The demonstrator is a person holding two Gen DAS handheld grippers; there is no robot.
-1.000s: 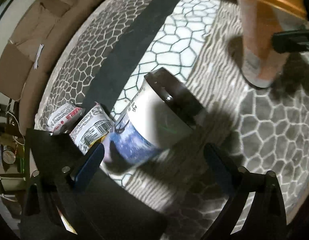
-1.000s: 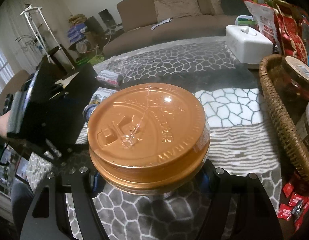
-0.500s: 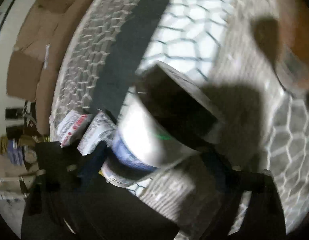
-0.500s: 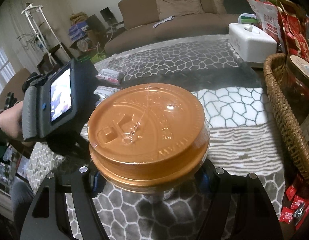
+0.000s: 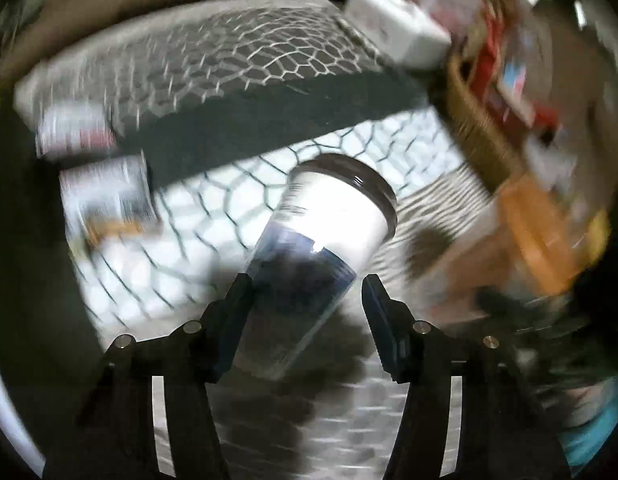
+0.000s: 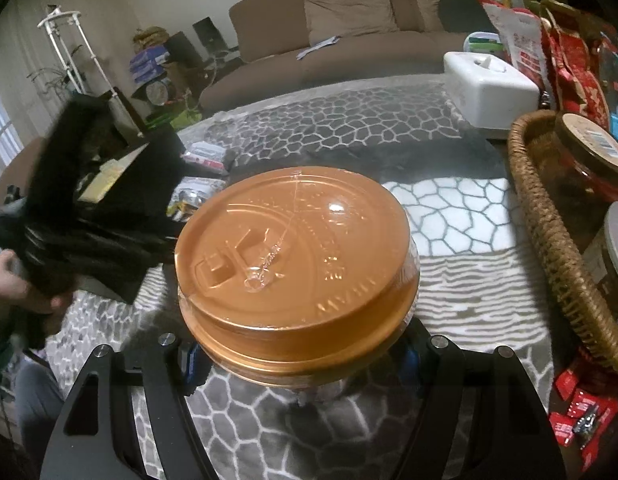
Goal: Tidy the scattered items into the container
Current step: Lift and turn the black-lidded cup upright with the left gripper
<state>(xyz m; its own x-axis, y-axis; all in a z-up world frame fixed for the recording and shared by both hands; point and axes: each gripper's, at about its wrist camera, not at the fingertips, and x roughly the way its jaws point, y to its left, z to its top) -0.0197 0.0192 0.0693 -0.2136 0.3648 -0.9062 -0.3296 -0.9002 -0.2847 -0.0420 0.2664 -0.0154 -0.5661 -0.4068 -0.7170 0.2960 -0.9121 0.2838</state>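
A white paper cup [image 5: 329, 224] with a dark lid and a blue lower band sits tilted between the fingers of my left gripper [image 5: 305, 280]. The jaws are closing on its lower part, and its base hangs over a dark shadow. This view is blurred. In the right wrist view the left gripper [image 6: 89, 200] is a dark smear held by a hand at the left. My right gripper [image 6: 299, 360] is shut on a cup with an orange lid [image 6: 297, 260], held upright above the patterned cloth. The wicker basket [image 6: 549, 240] stands to the right.
Jars [image 6: 589, 152] and red packets fill the basket. A white tissue box [image 6: 489, 84] stands behind it. Two snack packets [image 5: 105, 196] lie at the left on the cloth. Small red candies [image 6: 581, 412] lie at the basket's foot. A sofa [image 6: 329, 40] is beyond.
My left gripper rolled and dropped around the lying white cup, and its fingers drew in. The cup now sits tilted between them. The right gripper and orange-lidded cup stayed put.
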